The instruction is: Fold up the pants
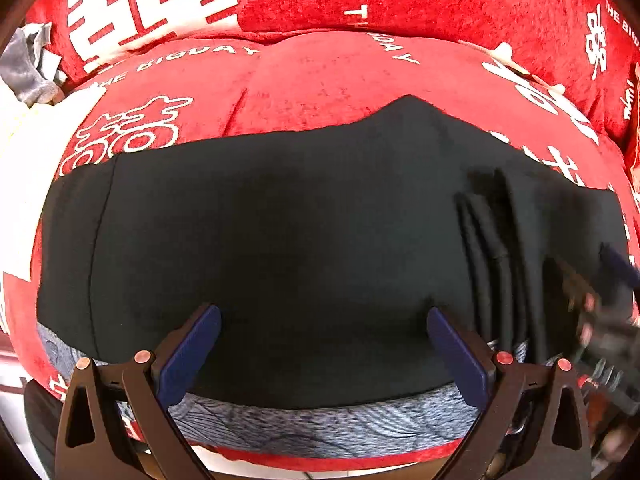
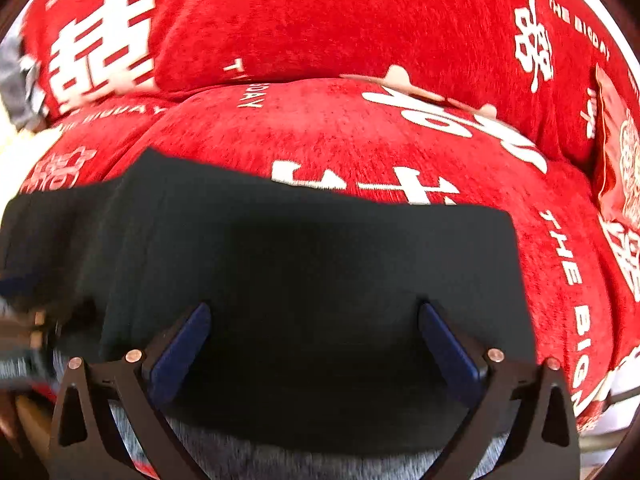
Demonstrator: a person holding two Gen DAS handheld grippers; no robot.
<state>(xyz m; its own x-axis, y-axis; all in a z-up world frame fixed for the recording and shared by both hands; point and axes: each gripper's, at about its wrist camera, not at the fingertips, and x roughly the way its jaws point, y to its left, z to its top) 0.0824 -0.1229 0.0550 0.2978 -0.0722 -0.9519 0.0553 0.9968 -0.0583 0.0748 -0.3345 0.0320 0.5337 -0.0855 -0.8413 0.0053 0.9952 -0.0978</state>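
Black pants (image 1: 280, 240) lie flat across a red sofa seat, with a stack of folded layers at their right (image 1: 500, 264). My left gripper (image 1: 324, 320) is open and empty, its blue pads (image 1: 192, 352) just above the near edge of the cloth. The right gripper shows blurred at the right edge of the left wrist view (image 1: 608, 292). In the right wrist view the pants (image 2: 300, 280) fill the middle, their right edge square. My right gripper (image 2: 316, 316) is open and empty over the cloth.
The red sofa cover (image 1: 320, 80) has white lettering and a back cushion (image 2: 320, 20) behind. A grey-blue patterned cloth (image 1: 320, 420) lies under the pants' near edge. Grey fabric (image 1: 28, 68) sits at the far left. A red pillow (image 2: 616, 160) is at the right.
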